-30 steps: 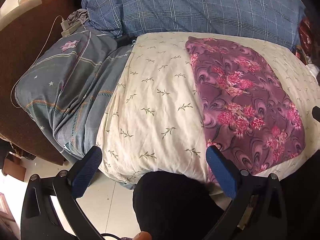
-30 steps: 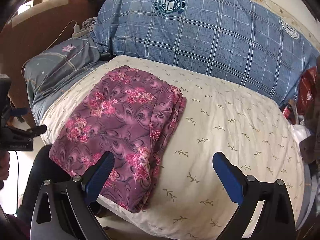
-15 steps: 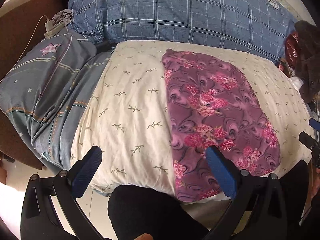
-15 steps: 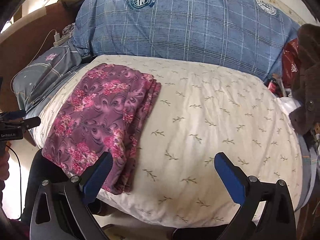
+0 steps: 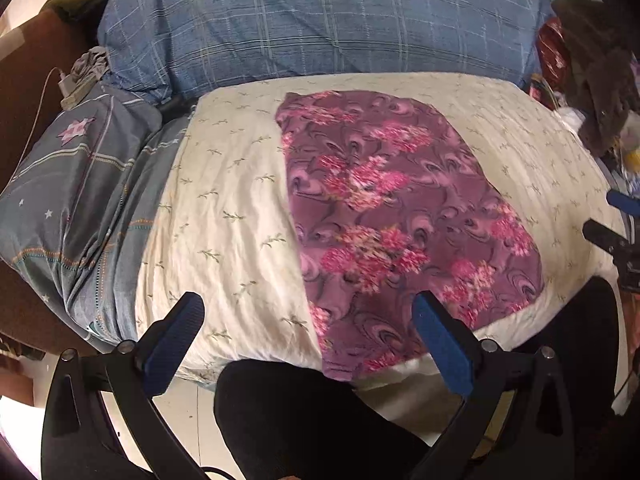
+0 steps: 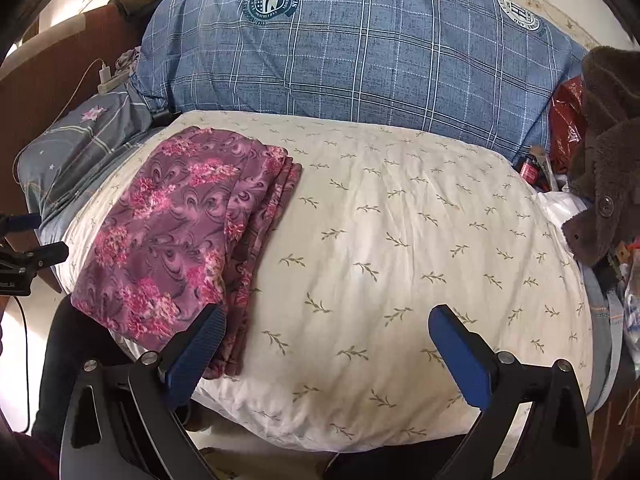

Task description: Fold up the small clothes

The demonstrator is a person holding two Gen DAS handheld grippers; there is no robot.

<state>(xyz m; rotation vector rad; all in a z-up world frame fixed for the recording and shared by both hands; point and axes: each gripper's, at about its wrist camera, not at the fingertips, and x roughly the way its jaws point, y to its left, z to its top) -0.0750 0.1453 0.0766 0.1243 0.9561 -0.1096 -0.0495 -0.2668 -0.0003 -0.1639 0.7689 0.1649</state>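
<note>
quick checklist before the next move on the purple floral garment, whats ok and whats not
1. Left gripper open, empty: ok.
2. Right gripper open, empty: ok.
3. Purple floral fabric garment folded, layered edges stacked on its right: ok.
4. Garment fully on the cream leaf-print quilt: not ok, near end droops over the edge.
5. More clothes to fold: cannot tell.
6. Blue plaid pillow apart from garment: ok.
</note>
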